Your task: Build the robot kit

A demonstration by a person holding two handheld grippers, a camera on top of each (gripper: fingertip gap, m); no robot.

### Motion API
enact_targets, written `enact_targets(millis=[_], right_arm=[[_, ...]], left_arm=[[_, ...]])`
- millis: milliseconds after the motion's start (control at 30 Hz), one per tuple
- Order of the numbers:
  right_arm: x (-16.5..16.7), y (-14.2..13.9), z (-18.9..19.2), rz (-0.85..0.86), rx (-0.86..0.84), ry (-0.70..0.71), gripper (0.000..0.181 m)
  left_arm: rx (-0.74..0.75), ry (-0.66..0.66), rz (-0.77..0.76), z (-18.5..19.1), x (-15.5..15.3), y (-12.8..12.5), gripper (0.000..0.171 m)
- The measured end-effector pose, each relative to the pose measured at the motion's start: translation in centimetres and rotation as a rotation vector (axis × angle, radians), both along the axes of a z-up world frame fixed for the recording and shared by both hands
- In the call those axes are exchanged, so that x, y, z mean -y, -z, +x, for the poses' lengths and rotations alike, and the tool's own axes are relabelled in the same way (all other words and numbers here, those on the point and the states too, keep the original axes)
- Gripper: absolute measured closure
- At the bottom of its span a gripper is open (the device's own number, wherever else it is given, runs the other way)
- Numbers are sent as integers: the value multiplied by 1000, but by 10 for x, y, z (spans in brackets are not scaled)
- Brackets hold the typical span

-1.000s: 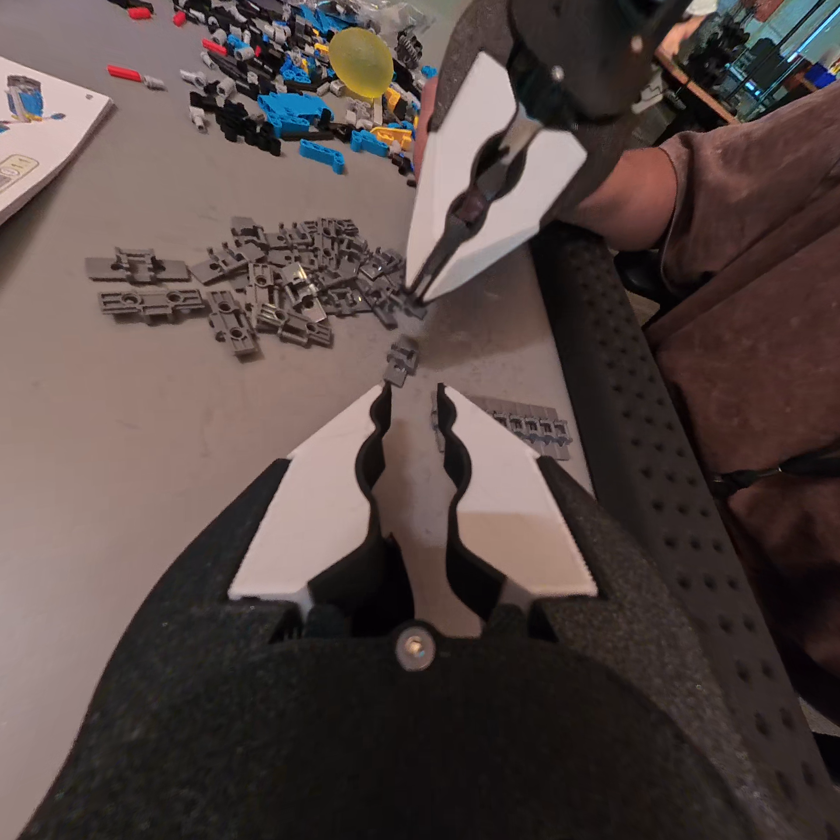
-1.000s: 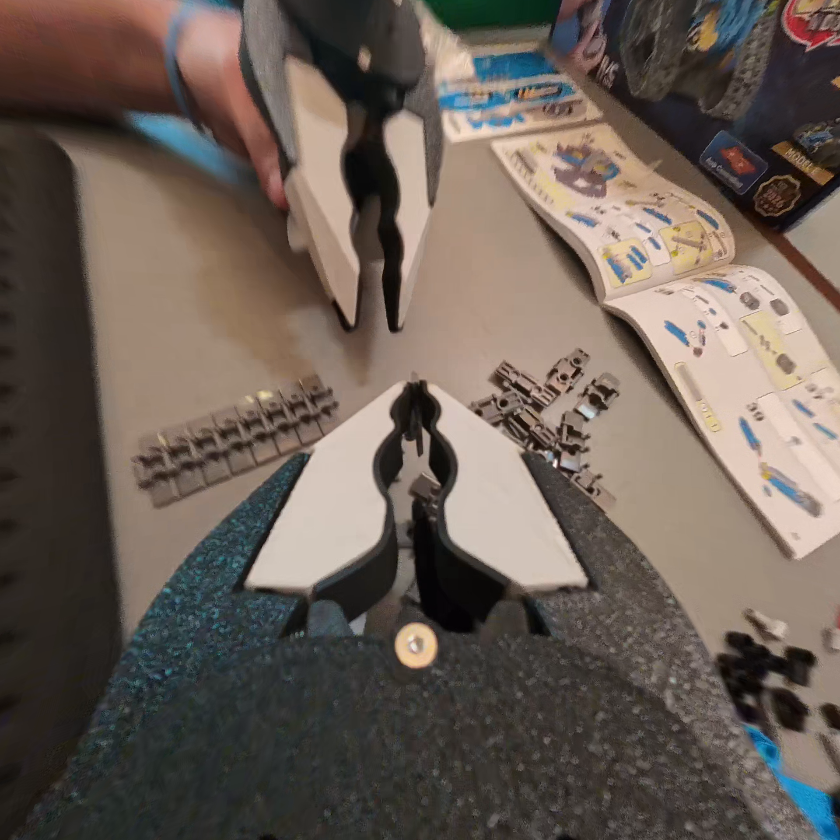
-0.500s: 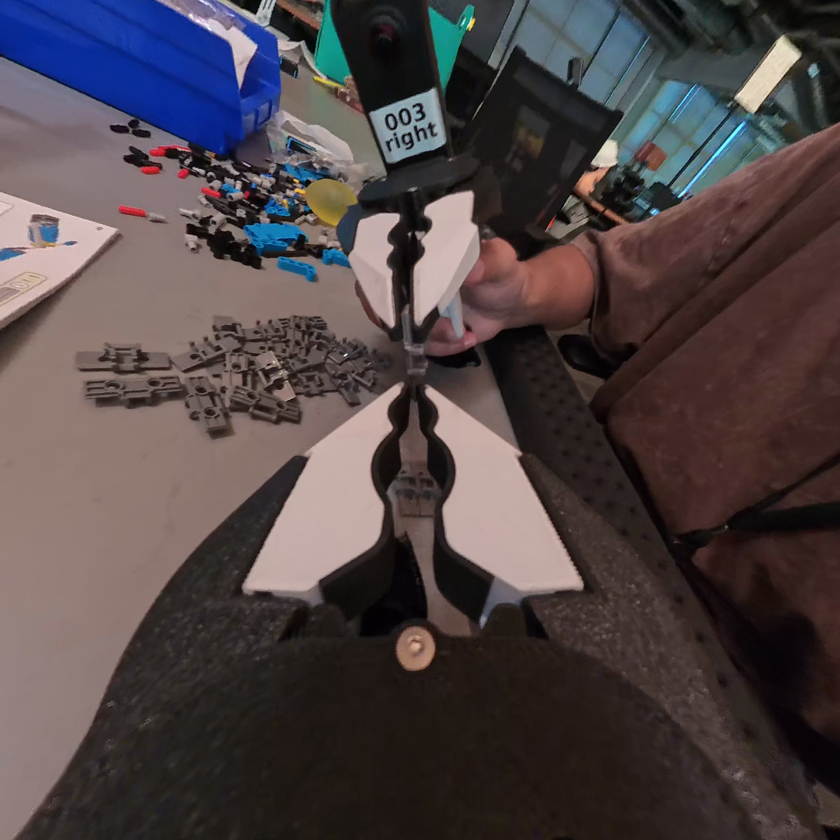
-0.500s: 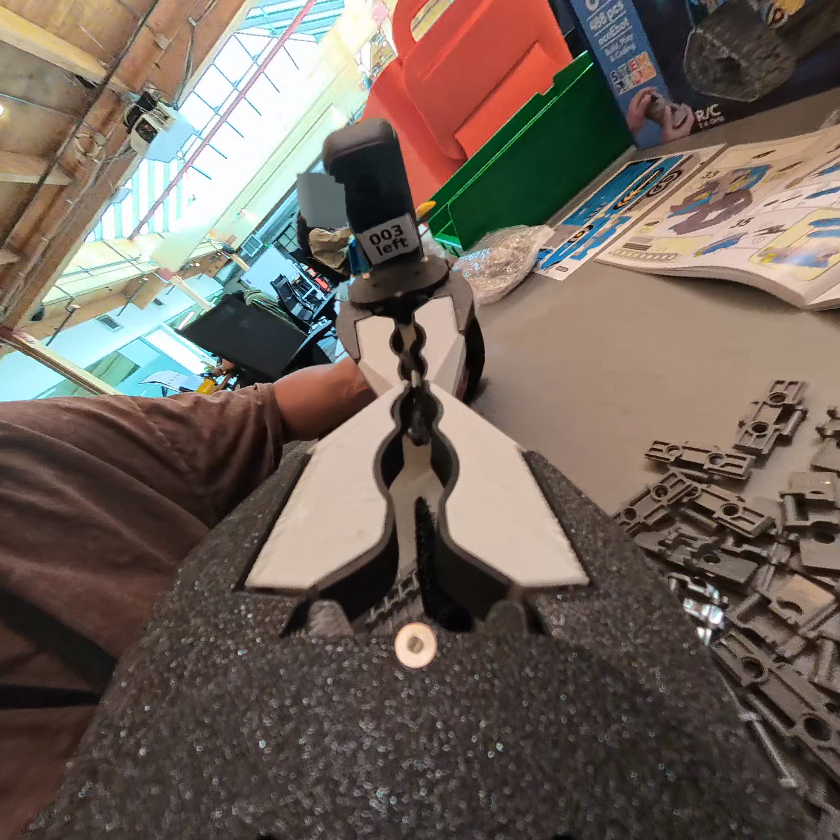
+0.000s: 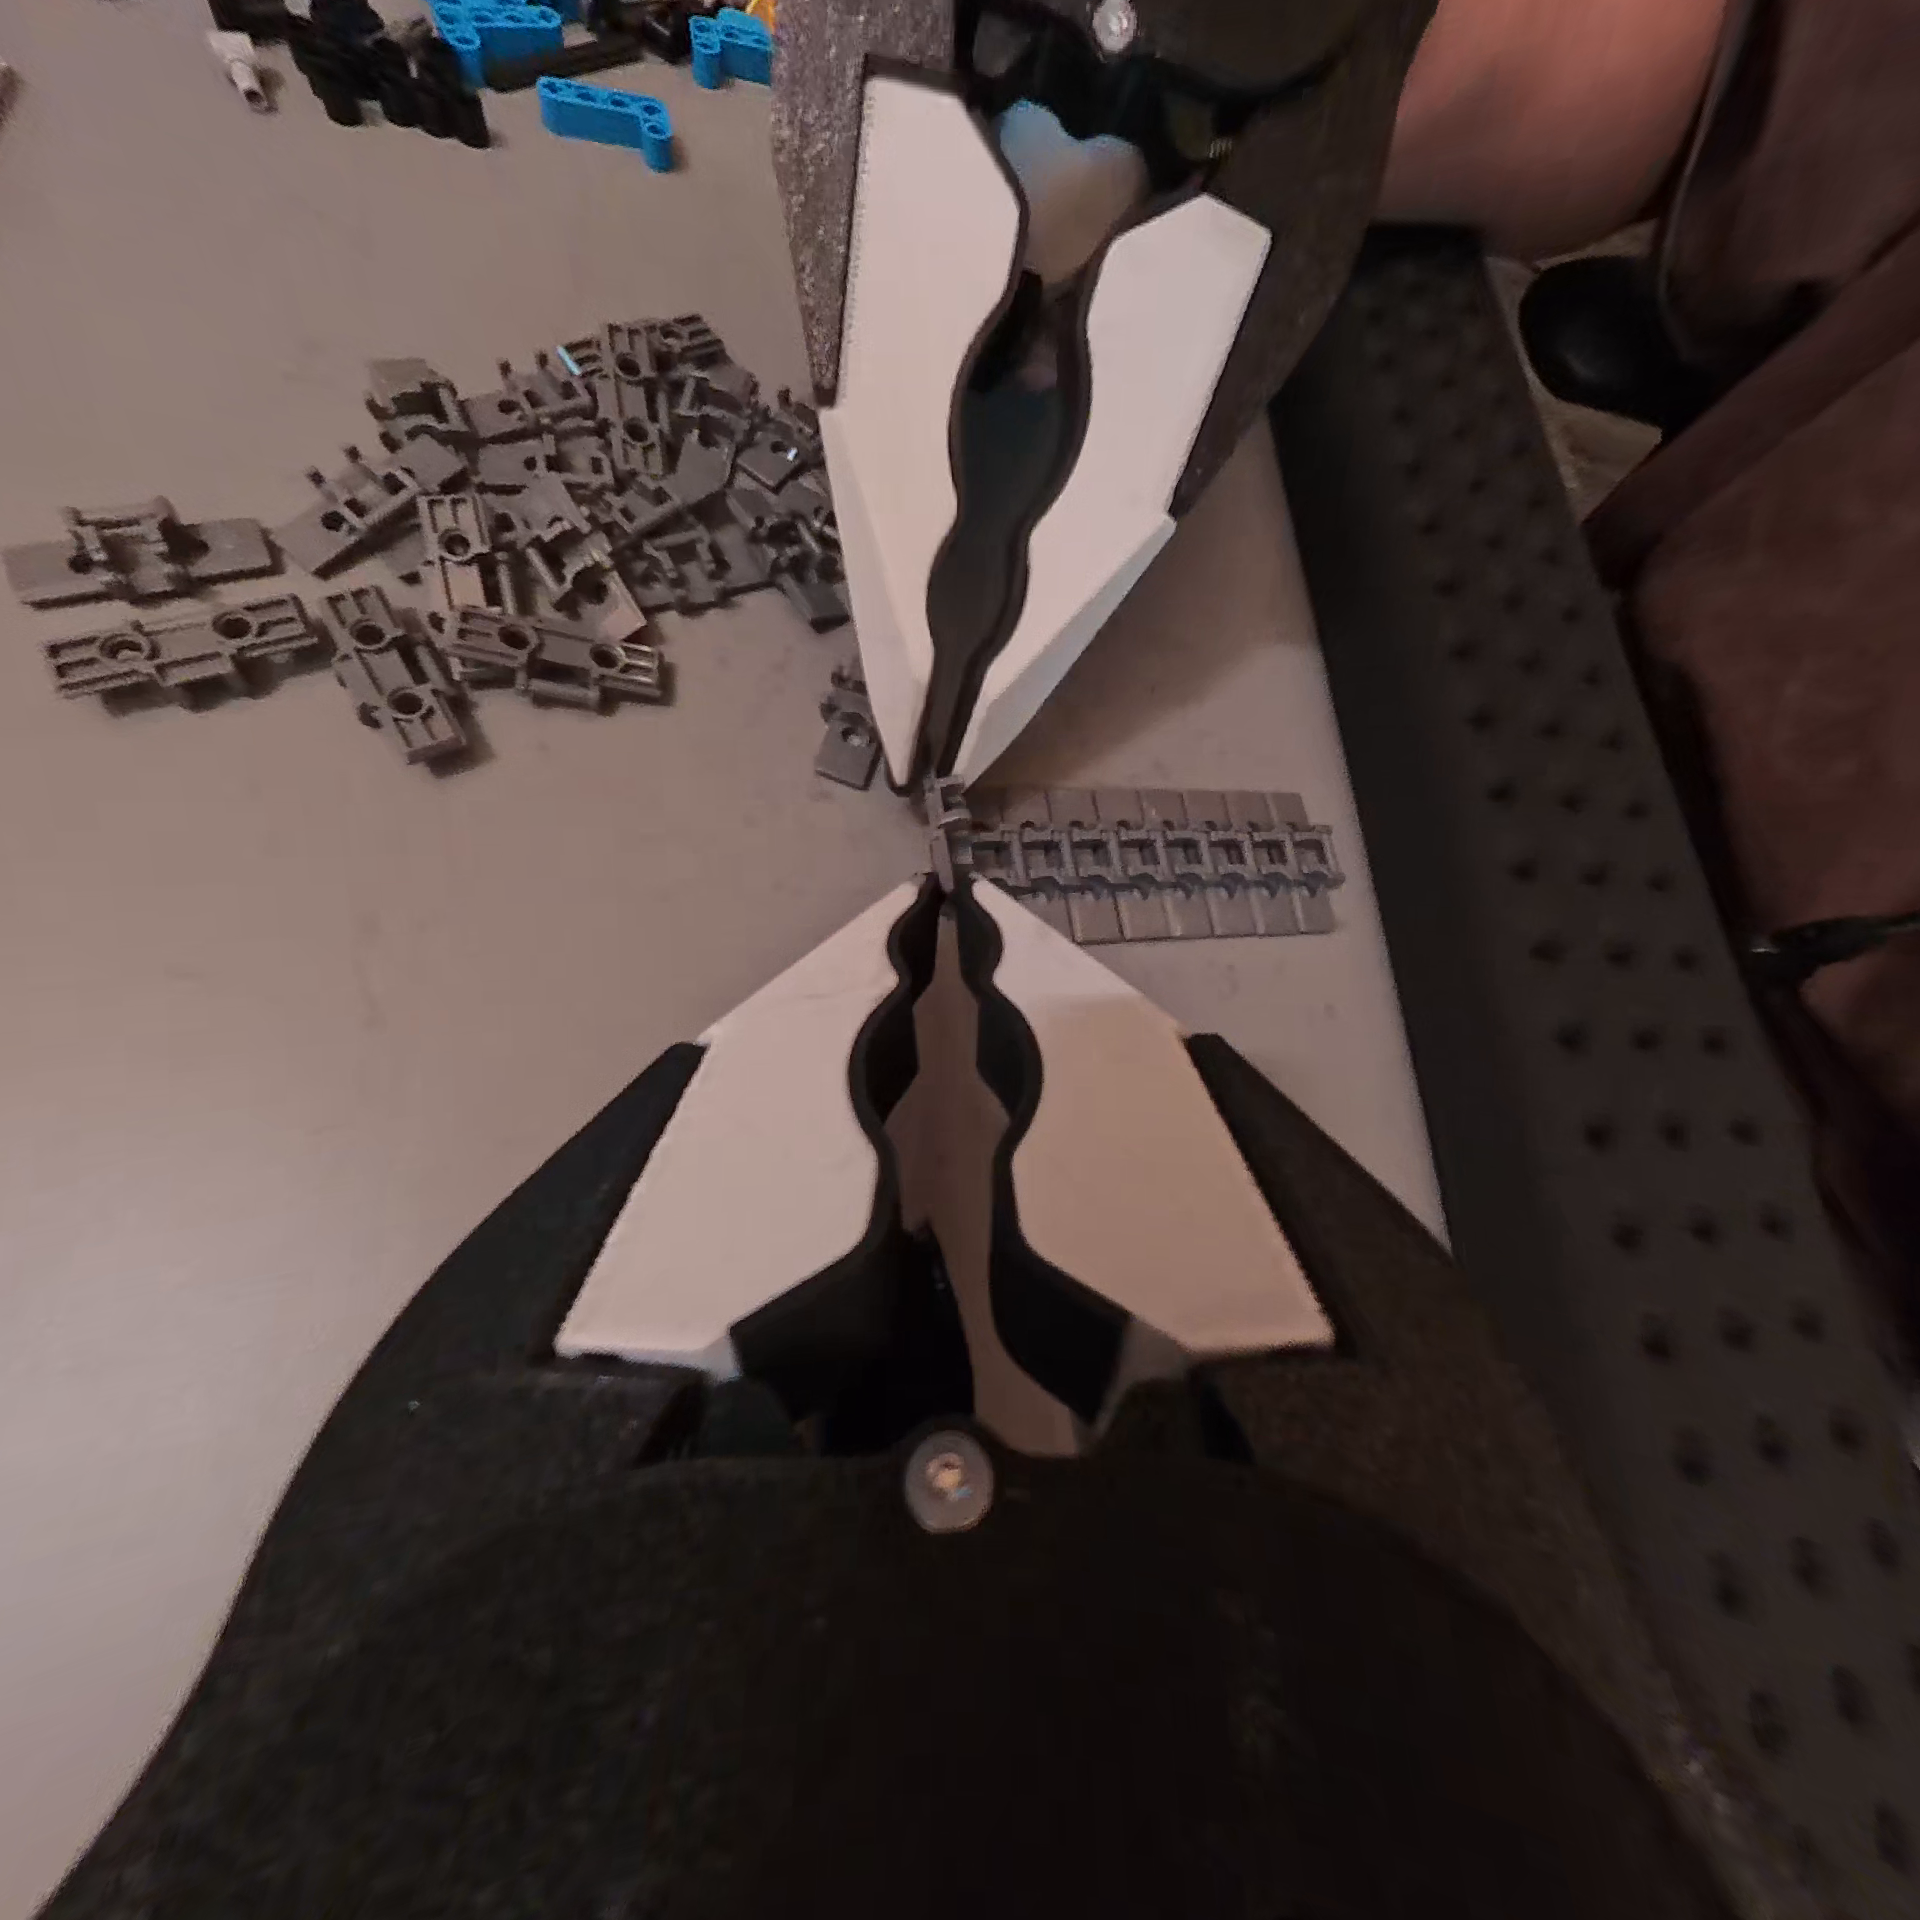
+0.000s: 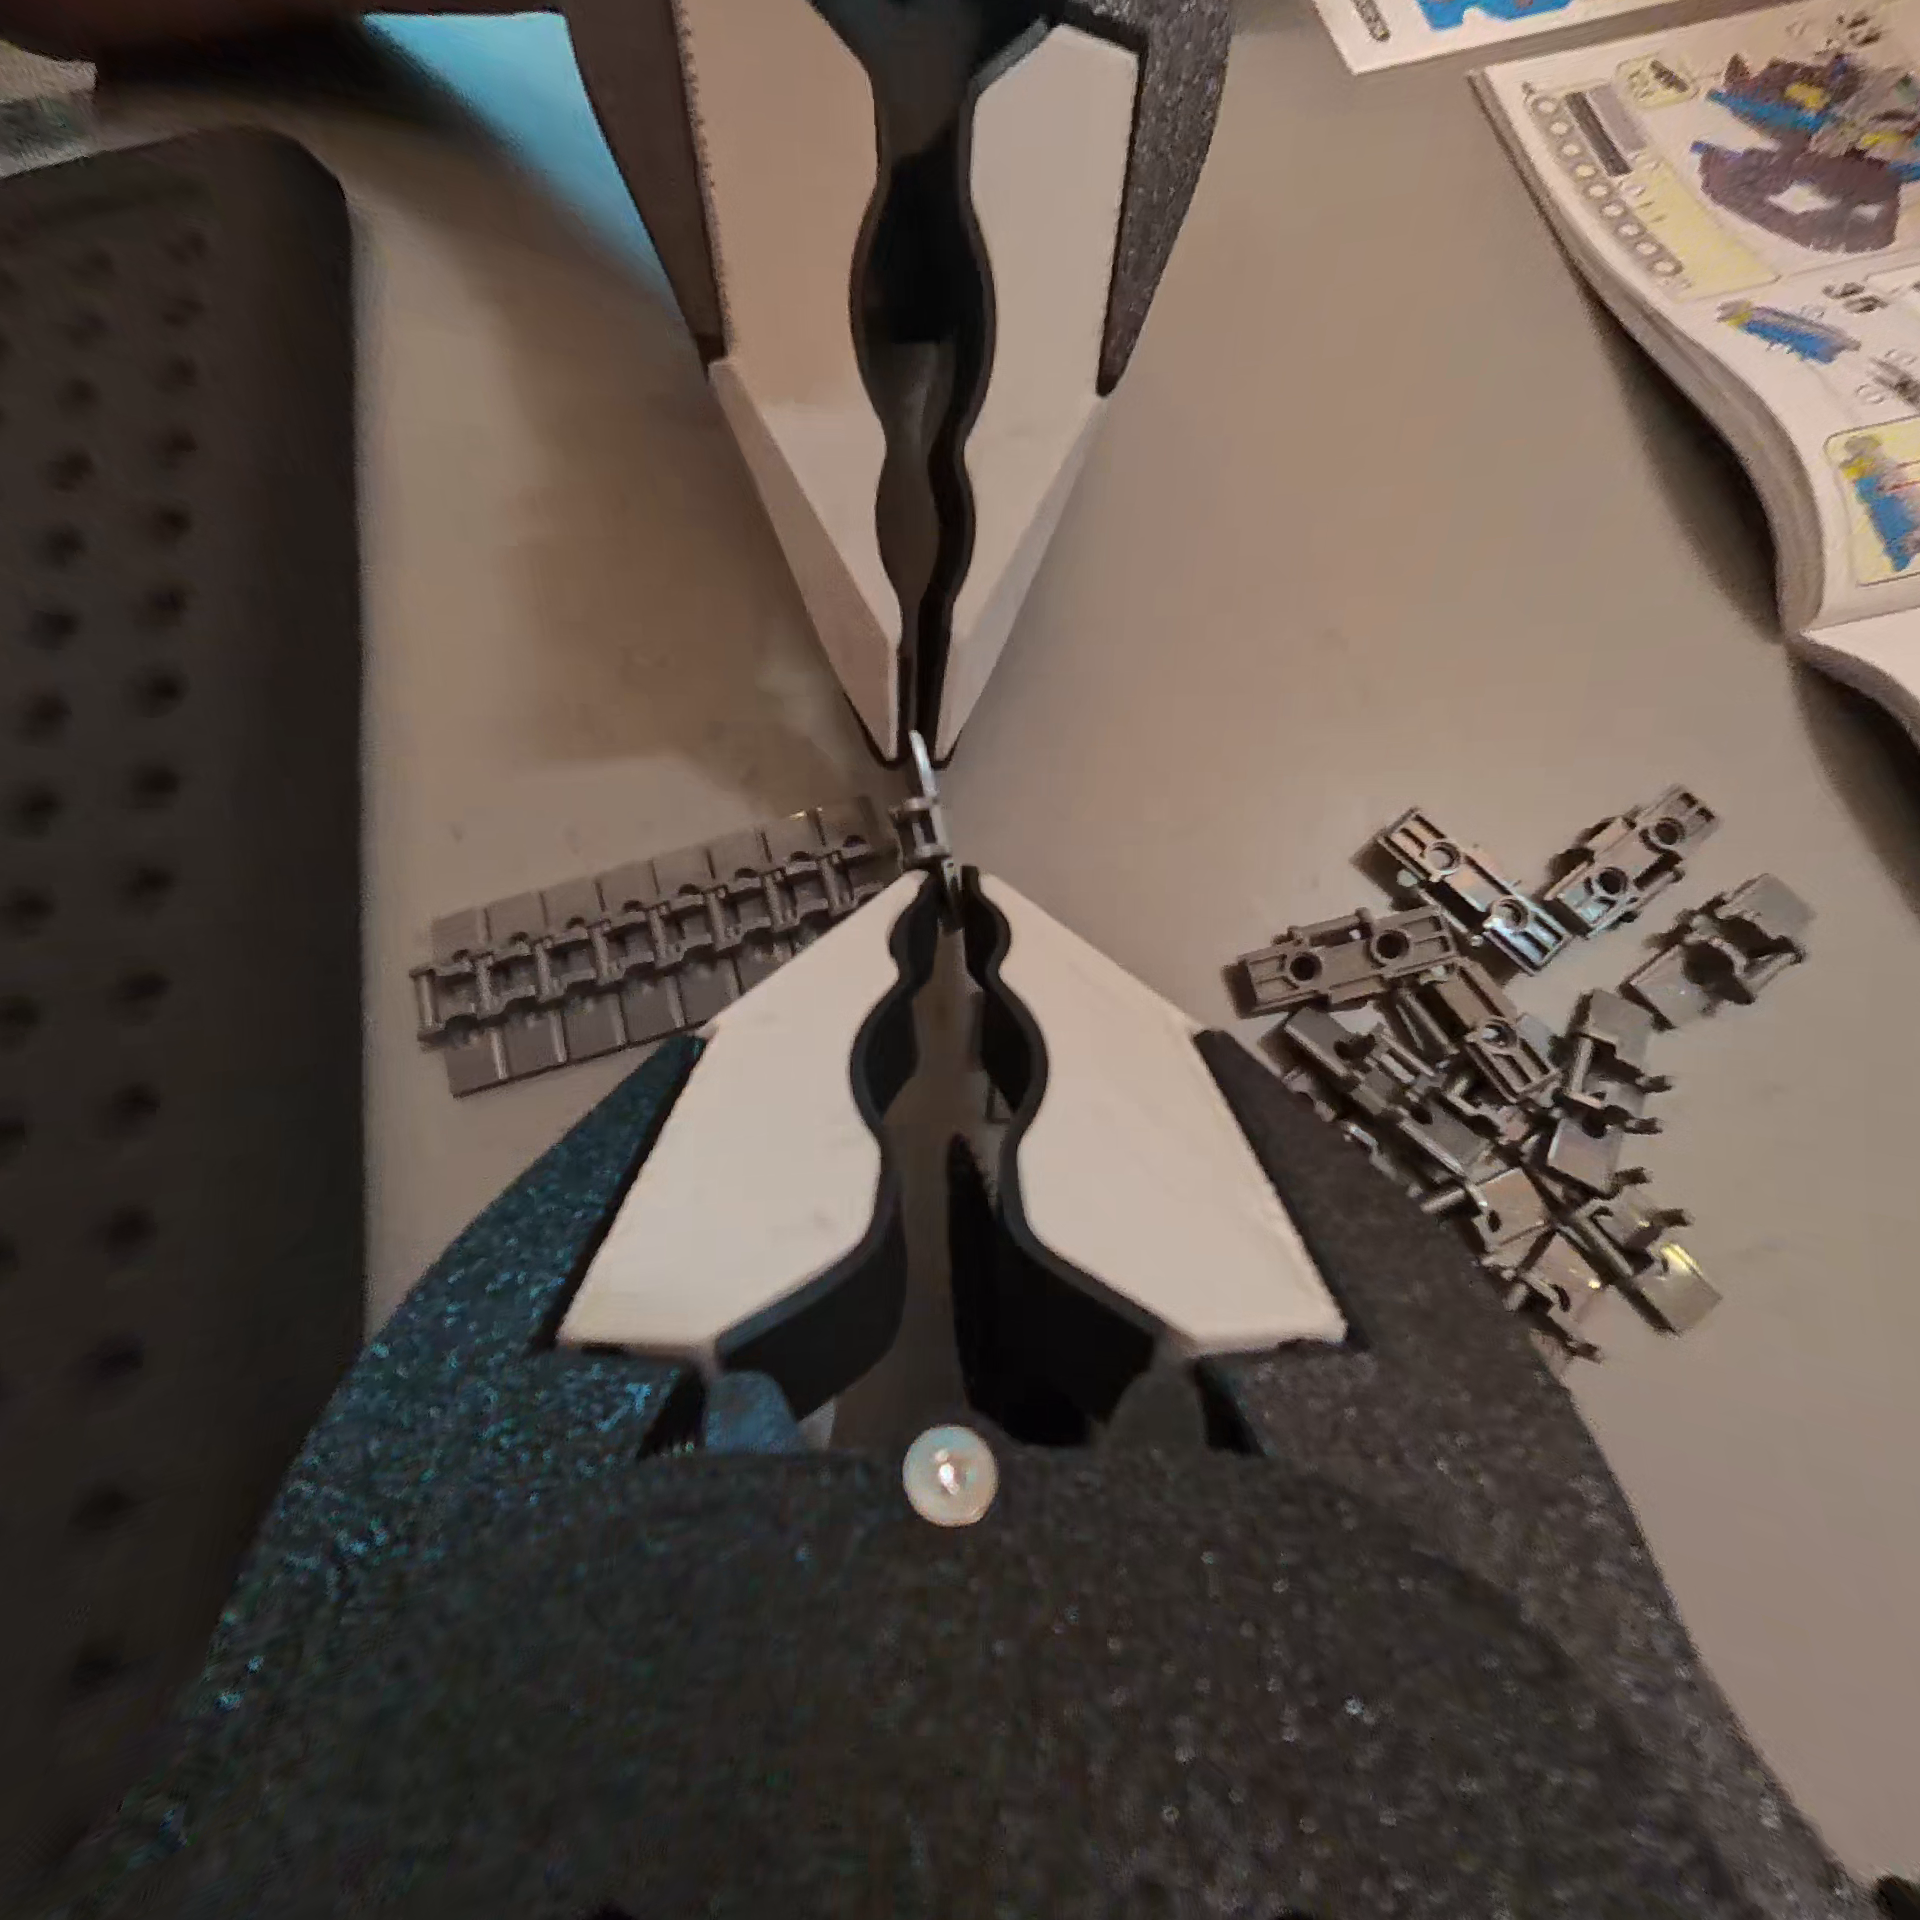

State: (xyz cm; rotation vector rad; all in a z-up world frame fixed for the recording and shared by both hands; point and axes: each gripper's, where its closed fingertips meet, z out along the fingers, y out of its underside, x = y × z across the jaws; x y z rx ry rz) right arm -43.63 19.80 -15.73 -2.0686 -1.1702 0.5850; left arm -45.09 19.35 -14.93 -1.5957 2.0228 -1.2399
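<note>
At the bottom centre of the left wrist view, the left claw (image 5: 940, 896) is pinching nearly closed on the near end of a small grey link (image 5: 941, 831), and just above it the right claw (image 5: 928, 771), pointing down from the top of the frame, is nipping the link's far end with its tips almost together. The link is standing on edge at mid-frame, touching the left end of the grey track strip (image 5: 1153, 864) lying flat on the tabletop (image 5: 312, 1039). Both holds are only at the very tips, so the link is likely to twist or pop out if either claw is squeezing off-centre or pushing sideways. The strip is lying loose, so it may be sliding toward the right edge instead of taking the link. Farther off, at upper left, a pile of links (image 5: 561, 540) is sitting close enough for the right claw to be nudging it.
</note>
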Motion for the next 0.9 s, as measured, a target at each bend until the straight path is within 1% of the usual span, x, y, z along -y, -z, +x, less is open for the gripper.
enact_targets(millis=[33, 200, 367, 567, 700, 767, 900], right_arm=[[2, 1, -1, -15, -5, -8, 177], [2, -8, -3, 40, -7, -21, 177], [6, 1, -4, 57, 64, -54, 177], [5, 2, -1, 81, 87, -53, 177], [6, 2, -1, 105, 127, -62, 177], [7, 2, -1, 81, 132, -57, 178], [7, 2, -2, 61, 155, -50, 178]], left_arm=[[-2, 13, -3, -1, 2, 0, 169], [15, 40, 47, -4, 3, -2, 169], [-7, 74, 118, -5, 8, 9, 169], [7, 68, 163, -3, 7, 10, 169], [14, 74, 282, -3, 6, 10, 169], [8, 68, 321, -2, 6, 11, 169], [7, 65, 317, -3, 5, 14, 169]])
